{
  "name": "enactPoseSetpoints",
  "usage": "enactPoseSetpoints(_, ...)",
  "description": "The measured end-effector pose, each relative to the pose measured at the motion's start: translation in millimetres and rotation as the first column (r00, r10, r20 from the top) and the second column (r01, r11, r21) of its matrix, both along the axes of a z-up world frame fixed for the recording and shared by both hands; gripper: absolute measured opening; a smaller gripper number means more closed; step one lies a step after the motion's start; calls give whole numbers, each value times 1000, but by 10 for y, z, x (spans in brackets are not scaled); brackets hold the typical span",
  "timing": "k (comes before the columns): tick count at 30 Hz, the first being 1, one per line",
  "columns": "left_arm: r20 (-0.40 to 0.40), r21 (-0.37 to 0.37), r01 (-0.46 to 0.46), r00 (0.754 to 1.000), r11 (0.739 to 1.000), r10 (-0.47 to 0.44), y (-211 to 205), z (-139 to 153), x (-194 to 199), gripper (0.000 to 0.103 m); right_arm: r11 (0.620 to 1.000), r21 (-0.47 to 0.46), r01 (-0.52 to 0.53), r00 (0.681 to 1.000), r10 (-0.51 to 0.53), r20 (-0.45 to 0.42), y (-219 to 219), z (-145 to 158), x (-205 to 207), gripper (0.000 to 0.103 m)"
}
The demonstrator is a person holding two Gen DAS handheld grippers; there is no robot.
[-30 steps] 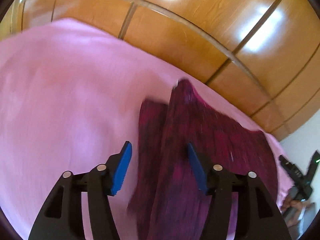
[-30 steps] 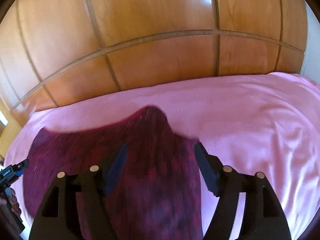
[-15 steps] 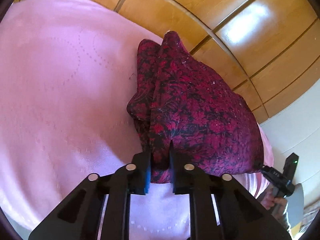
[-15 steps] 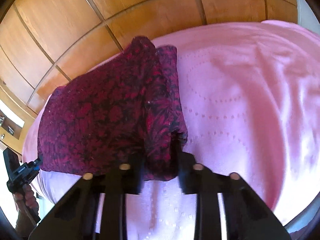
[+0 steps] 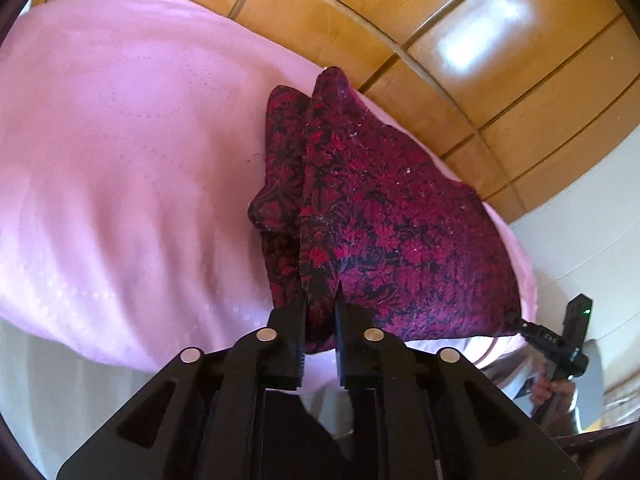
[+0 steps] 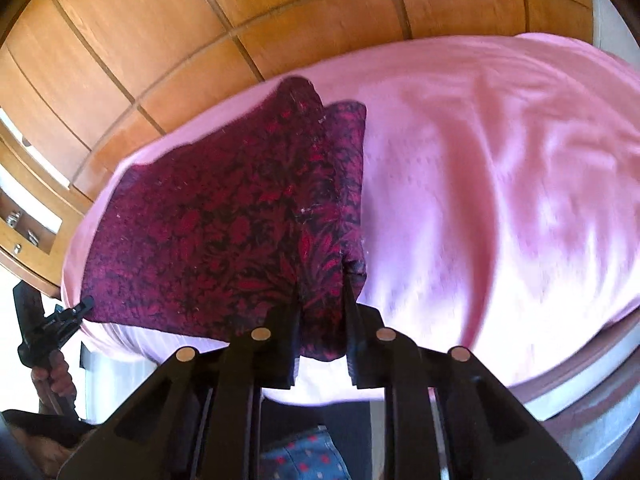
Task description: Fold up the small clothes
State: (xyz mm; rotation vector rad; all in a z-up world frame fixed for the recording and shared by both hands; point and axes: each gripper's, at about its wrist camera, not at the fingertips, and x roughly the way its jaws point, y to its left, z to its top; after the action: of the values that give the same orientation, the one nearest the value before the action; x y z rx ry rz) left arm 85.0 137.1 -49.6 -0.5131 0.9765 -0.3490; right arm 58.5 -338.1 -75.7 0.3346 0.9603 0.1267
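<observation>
Left gripper (image 5: 320, 312) was clamped on one near corner of the dark red patterned garment (image 5: 384, 216); right gripper (image 6: 322, 308) pinched the other near corner. Both had just been closing, cloth between the jaws. Garment lay spread on the pink bed cover (image 5: 120, 152), near edge at the bed's front, wooden wall panels (image 6: 200, 20) behind.

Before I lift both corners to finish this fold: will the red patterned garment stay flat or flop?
Probably flop: the red patterned garment already bunches into soft ridges where each gripper pinches it. It looks thin and light, so it should sag between the left gripper and right gripper. It may slide easily over the smooth pink bedspread.
</observation>
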Motion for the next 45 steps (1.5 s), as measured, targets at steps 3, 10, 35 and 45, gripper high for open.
enactPoseSetpoints(3,36,13,-20,999,1000,20,9,81,99,22,999,-37,21,997,-18,70,30,208,51,23)
enactPoseSetpoints(10,76,33,-40,996,999,38,8,231,605,25,992,-120,-30,977,55,208,468,567,432,55)
enactPoseSetpoints(35,236,370,-124,971,921,36,-623,570,836,43,971,-237,21,991,11,135,644,-83,1279,60)
enactPoseSetpoints(45,285,463,-28,951,886,-119,-1131,581,621,43,970,-238,-48,974,98,204,1144,234,1023,68)
